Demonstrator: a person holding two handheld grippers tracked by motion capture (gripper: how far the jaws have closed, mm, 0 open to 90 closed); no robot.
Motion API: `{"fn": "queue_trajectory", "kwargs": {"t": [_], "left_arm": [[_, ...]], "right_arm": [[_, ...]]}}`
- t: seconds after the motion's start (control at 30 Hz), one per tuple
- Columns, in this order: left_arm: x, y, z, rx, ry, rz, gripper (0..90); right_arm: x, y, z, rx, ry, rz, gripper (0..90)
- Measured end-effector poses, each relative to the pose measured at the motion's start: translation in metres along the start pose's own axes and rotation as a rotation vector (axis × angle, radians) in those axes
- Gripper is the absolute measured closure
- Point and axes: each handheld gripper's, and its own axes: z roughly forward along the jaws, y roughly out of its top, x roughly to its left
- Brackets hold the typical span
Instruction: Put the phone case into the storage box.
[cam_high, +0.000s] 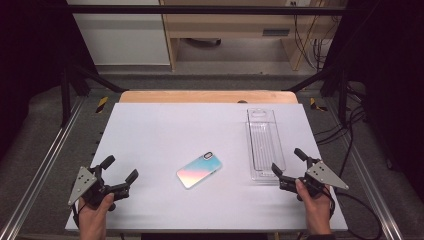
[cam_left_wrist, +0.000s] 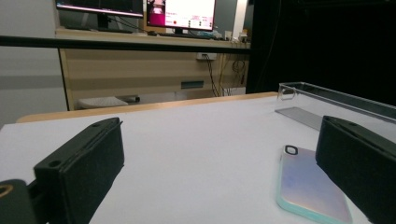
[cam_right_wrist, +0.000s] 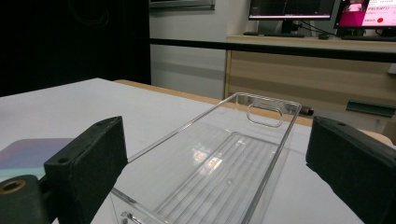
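Both grippers are wide open right now with nothing in them. The left gripper (cam_high: 118, 176) sits near the front left corner of the table (cam_high: 150, 130), and the phone case (cam_high: 199, 170) lies flat in the middle, face down, slanted, well to its right. The right gripper (cam_high: 286, 161) is parked right at the near end of the clear plastic tray (cam_high: 265, 142), which runs lengthwise toward the far edge.

Stuff I'd worry about from here: that tray looks light and slick, so if the right jaws bump the near wall instead of straddling it, I'd bet it just skates away across the smooth white top. Same with the case, it's thin and lying flat, so a pinch from the side could flick it or spin it rather than lift it. And since it's slanted, lining it up with that narrow tray probably takes a turn first, or a corner catches the rim.
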Motion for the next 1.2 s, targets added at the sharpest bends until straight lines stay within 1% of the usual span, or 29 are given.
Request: {"fn": "queue_trajectory", "kwargs": {"t": [0.1, 0.2, 0.3, 0.33, 0.37, 0.4, 0.5, 0.53, 0.57, 0.6, 0.67, 0.73, 0.77, 0.8, 0.87, 0.97, 1.03, 1.07, 1.1, 1.13, 1.17, 1.2], "left_arm": [[-0.003, 0.000, 0.003, 0.012, -0.004, 0.003, 0.8], [-0.007, -0.001, 0.006, 0.034, -0.006, 0.004, 1.1], [-0.010, -0.002, 0.008, 0.048, -0.007, 0.001, 1.6], [-0.014, -0.003, 0.011, 0.068, -0.016, 0.006, 1.8], [-0.014, -0.003, 0.011, 0.068, -0.016, 0.006, 1.9], [-0.020, -0.004, 0.015, 0.087, -0.032, 0.007, 2.1], [-0.029, -0.006, 0.023, 0.139, -0.055, 0.035, 3.2], [-0.029, -0.006, 0.023, 0.139, -0.055, 0.035, 3.8], [-0.034, -0.007, 0.029, 0.174, -0.078, 0.047, 5.1], [-0.036, -0.008, 0.033, 0.187, -0.090, 0.045, 7.1], [-0.041, -0.009, 0.040, 0.208, -0.123, 0.036, 9.2], [-0.046, -0.010, 0.047, 0.225, -0.147, 0.041, 10.3], [-0.046, -0.010, 0.047, 0.225, -0.147, 0.041, 11.4], [-0.050, -0.008, 0.056, 0.248, -0.160, 0.046, 12.0], [-0.051, -0.007, 0.063, 0.273, -0.163, 0.050, 12.7], [-0.052, -0.003, 0.073, 0.304, -0.171, 0.054, 13.7], [-0.052, 0.000, 0.080, 0.313, -0.170, 0.025, 16.5], [-0.052, 0.002, 0.083, 0.321, -0.166, 0.018, 17.9], [-0.052, 0.002, 0.083, 0.321, -0.166, 0.018, 19.3], [-0.053, 0.005, 0.089, 0.338, -0.170, 0.011, 20.7], [-0.053, 0.005, 0.089, 0.338, -0.170, 0.011, 21.2], [-0.055, 0.009, 0.096, 0.356, -0.178, 0.017, 21.8]], "right_arm": [[0.000, -0.001, -0.001, 0.010, -0.006, 0.009, 5.5], [0.001, -0.003, -0.004, 0.026, -0.016, -0.009, 5.1], [0.001, -0.004, -0.005, 0.029, -0.019, -0.010, 5.0], [0.001, -0.005, -0.005, 0.031, -0.021, -0.010, 4.9], [0.001, -0.005, -0.005, 0.032, -0.021, -0.006, 4.7], [0.001, -0.005, -0.005, 0.033, -0.024, -0.007, 4.7], [0.001, -0.005, -0.006, 0.033, -0.032, -0.006, 4.5], [0.001, -0.005, -0.006, 0.032, -0.036, -0.007, 4.5], [0.001, -0.005, -0.007, 0.031, -0.037, -0.005, 4.3], [0.000, -0.005, -0.007, 0.033, -0.038, -0.006, 4.2], [0.000, -0.005, -0.008, 0.037, -0.043, -0.012, 4.2], [0.000, -0.005, -0.008, 0.038, -0.042, -0.010, 4.1], [0.000, -0.005, -0.008, 0.038, -0.042, -0.011, 4.1], [0.000, -0.006, -0.008, 0.037, -0.044, -0.020, 4.1], [0.001, -0.005, -0.008, 0.036, -0.040, -0.016, 4.0], [0.002, -0.005, -0.008, 0.040, -0.038, -0.024, 3.9], [0.002, -0.005, -0.008, 0.043, -0.037, -0.026, 3.8], [0.002, -0.005, -0.008, 0.044, -0.037, -0.029, 3.8], [0.002, -0.005, -0.008, 0.043, -0.036, -0.028, 3.7], [0.002, -0.005, -0.008, 0.040, -0.035, -0.027, 3.6], [0.002, -0.005, -0.008, 0.040, -0.035, -0.027, 3.6], [0.002, -0.005, -0.008, 0.040, -0.033, -0.026, 3.6]]}}
